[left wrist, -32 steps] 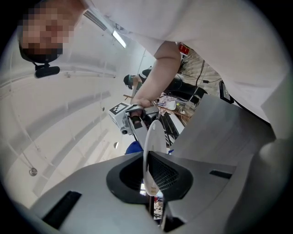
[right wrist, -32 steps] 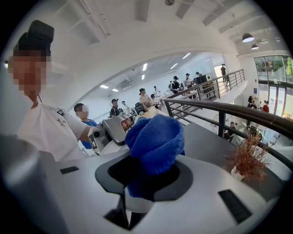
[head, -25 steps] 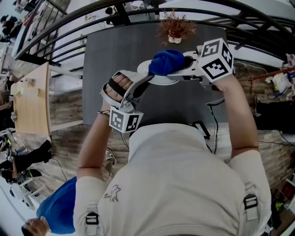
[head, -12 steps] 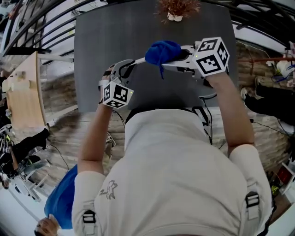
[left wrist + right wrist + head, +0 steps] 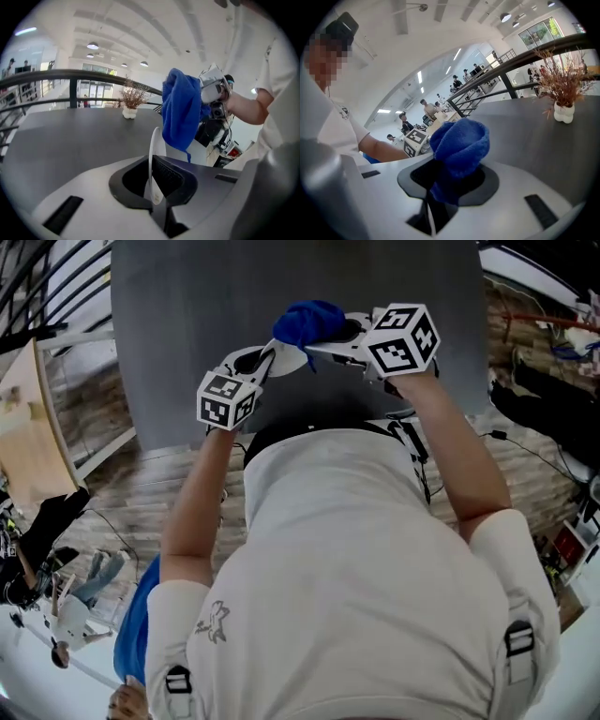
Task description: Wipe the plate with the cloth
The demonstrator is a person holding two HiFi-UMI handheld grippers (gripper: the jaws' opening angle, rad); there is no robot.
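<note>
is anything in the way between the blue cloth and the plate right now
Nothing visible does. The left tool is shut on the white plate, held on edge. The right tool holds the blue cloth just beside the plate's face, with no object between them. Whether they touch is unclear.

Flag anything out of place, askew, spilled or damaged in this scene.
Nothing is spilled or damaged. One oddity: the white plate stands on edge, pinched at its rim by the left gripper over the dark table, not lying flat. The blue cloth sits bunched in the right gripper.
</note>
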